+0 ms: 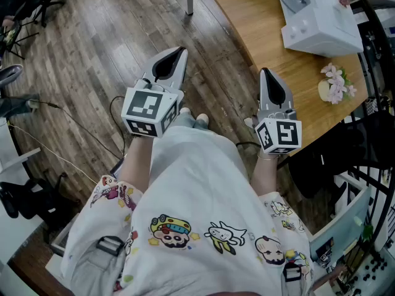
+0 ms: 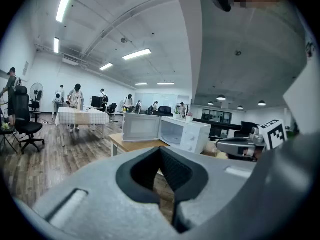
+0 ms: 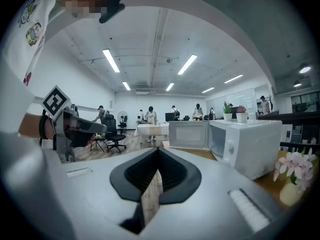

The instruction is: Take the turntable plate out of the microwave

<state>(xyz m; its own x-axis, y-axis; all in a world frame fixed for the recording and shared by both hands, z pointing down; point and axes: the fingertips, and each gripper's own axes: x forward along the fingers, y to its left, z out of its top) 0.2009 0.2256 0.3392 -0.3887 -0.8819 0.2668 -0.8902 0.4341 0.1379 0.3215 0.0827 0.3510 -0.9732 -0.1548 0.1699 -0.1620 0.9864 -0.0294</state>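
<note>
Left tongs point(image 1: 175, 58) and right tongs point(image 1: 269, 82) are pressed together, empty; the microwave point(image 1: 318, 17) stands door open at one o'clock on the bench point(image 1: 262, 23).

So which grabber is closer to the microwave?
Right. The right gripper is at the wooden table edge, with the microwave ahead to its right. The left gripper is over the floor, farther left.

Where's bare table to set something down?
Widest bare wood: the table left of the microwave in the head view, to its curved edge. A smaller patch between microwave and flowers. Crowded at the right rim by the flowers.
</note>
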